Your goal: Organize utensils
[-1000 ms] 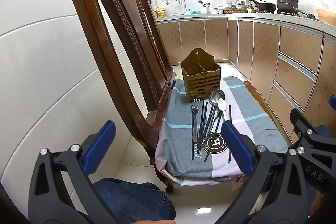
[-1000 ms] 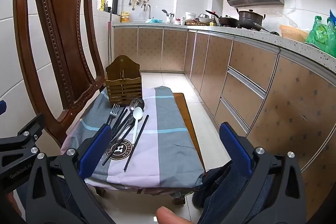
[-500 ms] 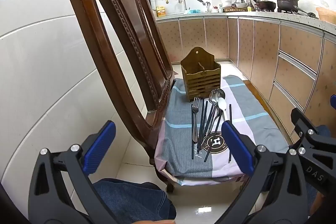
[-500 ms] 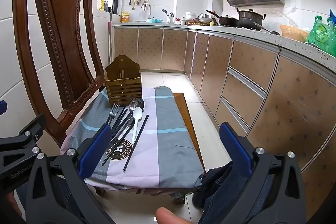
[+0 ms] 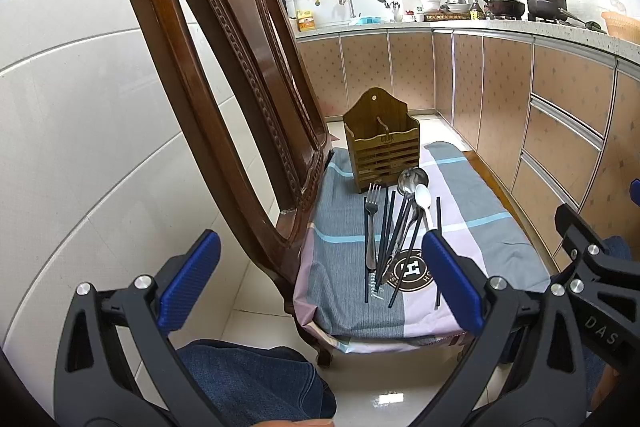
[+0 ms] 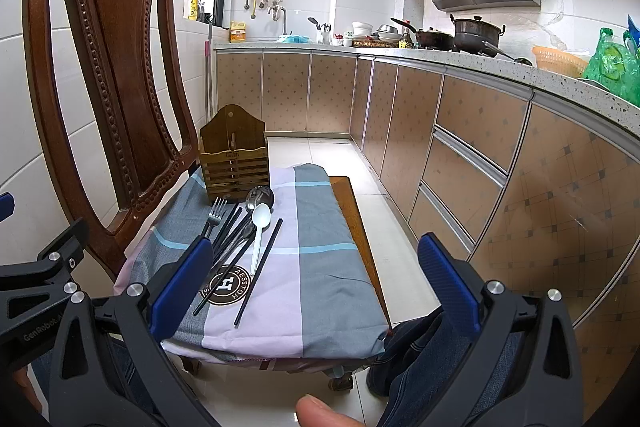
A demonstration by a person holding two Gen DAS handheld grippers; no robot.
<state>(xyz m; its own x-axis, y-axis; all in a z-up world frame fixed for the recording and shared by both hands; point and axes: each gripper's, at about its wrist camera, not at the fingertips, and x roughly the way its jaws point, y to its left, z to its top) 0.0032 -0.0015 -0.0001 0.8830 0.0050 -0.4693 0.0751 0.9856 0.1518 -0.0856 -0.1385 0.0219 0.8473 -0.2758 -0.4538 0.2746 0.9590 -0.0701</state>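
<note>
A brown slatted wooden utensil holder (image 5: 382, 143) (image 6: 234, 157) stands at the far end of a chair seat covered by a grey, pink and blue cloth (image 5: 340, 259) (image 6: 320, 259). In front of it lies a loose pile: a steel fork (image 5: 372, 215) (image 6: 212, 215), a steel ladle (image 5: 412, 179) (image 6: 260, 197), a white spoon (image 5: 423, 199) (image 6: 260, 223) and several black chopsticks (image 5: 386, 231) (image 6: 260, 267). My left gripper (image 5: 320, 283) is open, short of the seat's near edge, holding nothing. My right gripper (image 6: 316, 275) is open too, also back from the seat.
The carved wooden chair back (image 5: 224, 75) (image 6: 108, 67) rises along the left of the seat, against a white tiled wall (image 5: 80, 107). Kitchen cabinets (image 6: 460, 155) line the right side under a countertop with pots (image 6: 476, 33). A person's jeans-clad knees (image 5: 248, 379) (image 6: 424, 367) sit below the grippers.
The left wrist view has shifted slightly nearer the chair; the utensils and holder have not moved. Both grippers stay open.
</note>
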